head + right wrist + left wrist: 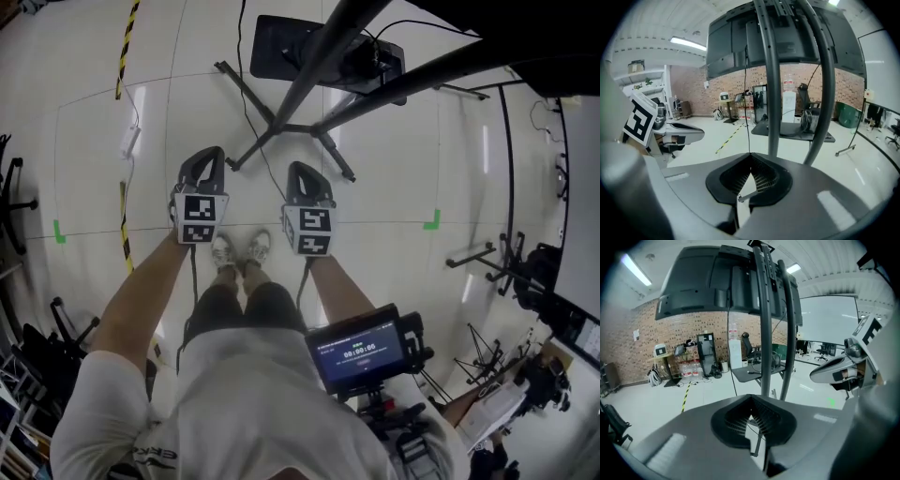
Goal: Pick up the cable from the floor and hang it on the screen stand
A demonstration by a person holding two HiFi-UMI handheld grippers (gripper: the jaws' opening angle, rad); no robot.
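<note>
The screen stand (pixel 286 127) spreads its black legs on the pale floor just ahead of my feet, and its two poles rise toward the upper right. A thin black cable (pixel 244 89) runs down past the stand and across the floor toward the grippers. My left gripper (pixel 208 155) and right gripper (pixel 302 169) hang side by side above the floor, both shut and empty, short of the stand's legs. In the left gripper view the cable (pixel 728 333) hangs beside the poles (pixel 764 333) behind the screen (pixel 717 282). In the right gripper view the cable (pixel 745 89) drops left of the poles (pixel 772 93).
A black base plate (pixel 281 47) lies beyond the stand. Yellow-black tape (pixel 125 42) and a white power strip (pixel 129 141) are on the floor at left, with green marks (pixel 431 222) nearby. Tripods and gear (pixel 506 262) crowd the right; a chair (pixel 14 202) stands at left.
</note>
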